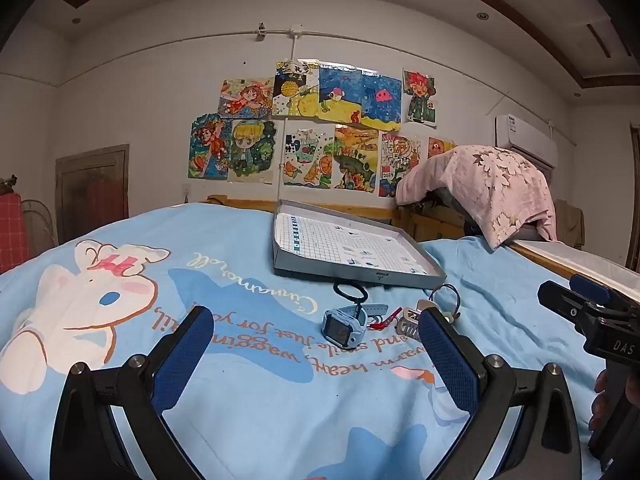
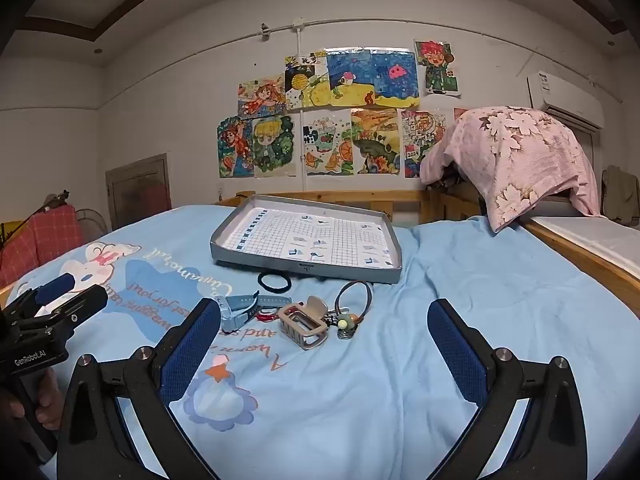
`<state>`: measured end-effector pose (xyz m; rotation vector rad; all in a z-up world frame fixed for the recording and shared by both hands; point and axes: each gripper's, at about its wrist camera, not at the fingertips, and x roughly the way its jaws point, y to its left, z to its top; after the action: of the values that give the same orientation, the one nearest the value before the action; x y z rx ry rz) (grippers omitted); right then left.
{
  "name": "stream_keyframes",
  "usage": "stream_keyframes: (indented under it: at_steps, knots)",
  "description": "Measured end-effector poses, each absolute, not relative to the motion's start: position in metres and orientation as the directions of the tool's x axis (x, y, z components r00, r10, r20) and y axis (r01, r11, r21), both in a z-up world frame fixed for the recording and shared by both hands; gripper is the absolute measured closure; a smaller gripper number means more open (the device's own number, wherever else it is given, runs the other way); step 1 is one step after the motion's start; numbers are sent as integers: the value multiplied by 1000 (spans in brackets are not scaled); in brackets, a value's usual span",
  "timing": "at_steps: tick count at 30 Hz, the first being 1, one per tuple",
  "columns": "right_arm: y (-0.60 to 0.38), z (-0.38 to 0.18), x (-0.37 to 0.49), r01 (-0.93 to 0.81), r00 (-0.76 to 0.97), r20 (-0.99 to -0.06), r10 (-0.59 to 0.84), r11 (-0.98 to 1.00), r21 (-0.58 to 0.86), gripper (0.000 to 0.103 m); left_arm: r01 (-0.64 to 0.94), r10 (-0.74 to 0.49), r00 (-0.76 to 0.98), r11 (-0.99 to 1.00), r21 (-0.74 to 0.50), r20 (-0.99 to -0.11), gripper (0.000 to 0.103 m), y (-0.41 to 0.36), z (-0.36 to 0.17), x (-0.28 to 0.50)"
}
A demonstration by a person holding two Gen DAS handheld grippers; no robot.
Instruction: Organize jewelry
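A small pile of accessories lies on the blue bedsheet (image 2: 460, 280) in front of a shallow grey tray (image 2: 308, 270). It holds a blue watch (image 1: 344, 326), a black hair tie (image 2: 274, 281), a beige claw clip (image 2: 303, 326), a brown hair tie with a charm (image 2: 347, 318) and something small and red (image 1: 384, 320). In the left wrist view the tray (image 1: 352, 270) sits just beyond the watch. My left gripper (image 1: 316, 344) is open, short of the watch. My right gripper (image 2: 324, 336) is open too, short of the claw clip. Nothing is between either pair of fingers.
A pink floral pillow (image 2: 524, 152) rests on the wooden bed frame (image 2: 580, 256) at the right. Drawings cover the wall behind. A red checked cloth (image 2: 44, 236) hangs at the far left. Each gripper shows at the edge of the other's view, held by a hand (image 1: 600, 404).
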<state>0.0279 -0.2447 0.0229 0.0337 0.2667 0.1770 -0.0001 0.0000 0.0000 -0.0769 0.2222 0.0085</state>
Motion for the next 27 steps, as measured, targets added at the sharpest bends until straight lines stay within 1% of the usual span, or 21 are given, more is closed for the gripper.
stream_keyframes:
  at_steps: [15, 27]
  knots:
    - [-250, 15, 32, -161, 947, -268, 175, 984, 73, 1, -17, 1, 975, 997, -70, -222, 0, 0, 0, 0]
    - [-247, 18, 32, -154, 946, -278, 166, 986, 64, 1, -12, -2, 976, 998, -61, -217, 0, -2, 3, -1]
